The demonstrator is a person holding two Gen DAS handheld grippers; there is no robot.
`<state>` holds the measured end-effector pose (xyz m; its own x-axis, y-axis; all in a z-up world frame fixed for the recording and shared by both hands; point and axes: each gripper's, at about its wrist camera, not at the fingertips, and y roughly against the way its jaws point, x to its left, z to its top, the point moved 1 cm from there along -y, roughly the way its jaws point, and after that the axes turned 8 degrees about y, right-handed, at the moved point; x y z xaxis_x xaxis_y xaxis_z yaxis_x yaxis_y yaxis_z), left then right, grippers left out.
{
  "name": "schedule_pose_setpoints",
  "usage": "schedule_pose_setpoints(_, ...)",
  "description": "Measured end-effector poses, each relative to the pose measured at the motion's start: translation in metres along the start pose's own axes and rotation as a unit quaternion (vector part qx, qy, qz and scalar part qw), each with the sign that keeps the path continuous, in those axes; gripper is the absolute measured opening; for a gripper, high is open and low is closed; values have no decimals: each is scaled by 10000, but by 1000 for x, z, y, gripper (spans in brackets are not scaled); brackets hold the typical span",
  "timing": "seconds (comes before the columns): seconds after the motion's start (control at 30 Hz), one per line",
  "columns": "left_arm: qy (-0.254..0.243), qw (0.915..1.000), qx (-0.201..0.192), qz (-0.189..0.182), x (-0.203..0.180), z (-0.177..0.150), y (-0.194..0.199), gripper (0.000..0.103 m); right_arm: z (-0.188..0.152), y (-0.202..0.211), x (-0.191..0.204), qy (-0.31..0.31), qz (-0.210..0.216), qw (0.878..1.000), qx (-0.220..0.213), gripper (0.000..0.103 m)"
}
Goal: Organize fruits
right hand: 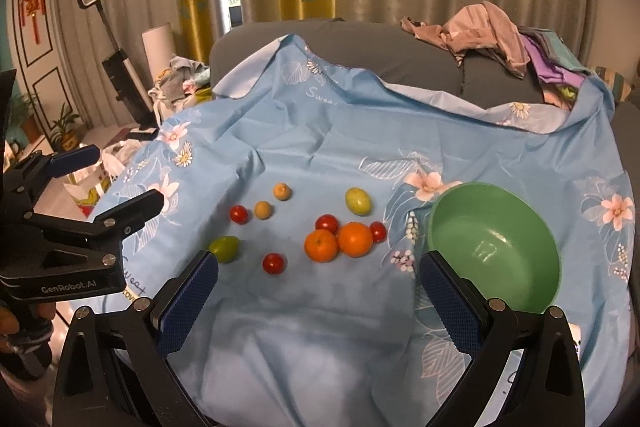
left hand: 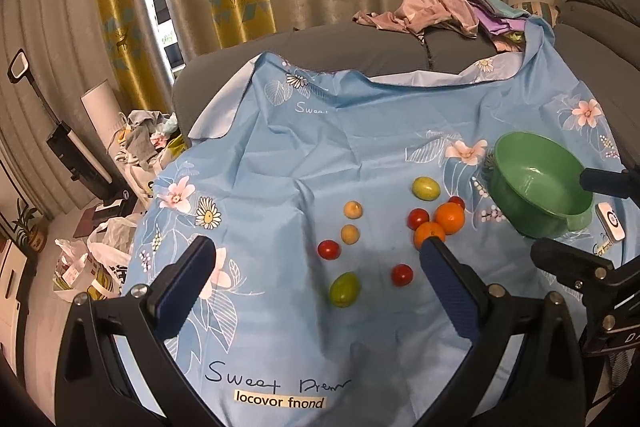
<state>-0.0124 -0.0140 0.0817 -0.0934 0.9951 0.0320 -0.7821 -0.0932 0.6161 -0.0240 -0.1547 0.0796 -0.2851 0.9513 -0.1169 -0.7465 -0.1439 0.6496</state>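
Fruits lie loose on a blue flowered cloth [right hand: 320, 307]: two oranges [right hand: 355, 239] [left hand: 449, 218], several red tomatoes [right hand: 274, 262] [left hand: 401, 274], two green fruits [right hand: 358, 201] [left hand: 344, 289] and two small tan fruits [right hand: 282, 191] [left hand: 350, 234]. An empty green bowl [right hand: 496, 247] [left hand: 540, 183] stands to their right. My left gripper [left hand: 316, 255] is open and empty above the near fruits. My right gripper [right hand: 318, 267] is open and empty, near the oranges and bowl. Each gripper also shows at the edge of the other's view, the left [right hand: 80, 179] and the right [left hand: 592, 215].
The cloth covers a grey sofa [right hand: 360, 47]. A heap of clothes [right hand: 500, 31] lies at the back right. Bags and clutter [left hand: 100, 259] stand on the floor at the left, with a vacuum [right hand: 120, 75] by the curtains.
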Motion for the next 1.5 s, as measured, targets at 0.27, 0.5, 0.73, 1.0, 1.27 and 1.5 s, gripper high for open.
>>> schedule_pose_setpoints(0.27,-30,10000,-3,-15,2,1,1,102,2,3,1,11,-33,10000,-49,102)
schedule_pose_setpoints(0.5,-34,10000,5,-25,2,0,2,102,2,2,1,14,-26,10000,-34,102)
schedule_pose_setpoints(0.73,-59,10000,24,-9,1,-1,1,102,2,1,0,9,-10,10000,-11,102)
schedule_pose_setpoints(1.0,-73,10000,40,-21,0,-2,0,102,1,1,0,20,-4,10000,-17,102)
schedule_pose_setpoints(1.27,-79,10000,54,-18,-1,-3,-1,102,0,-1,0,14,6,10000,16,102)
schedule_pose_setpoints(1.5,-87,9999,92,-19,-2,-5,-4,102,-1,-2,0,17,7,10000,27,102)
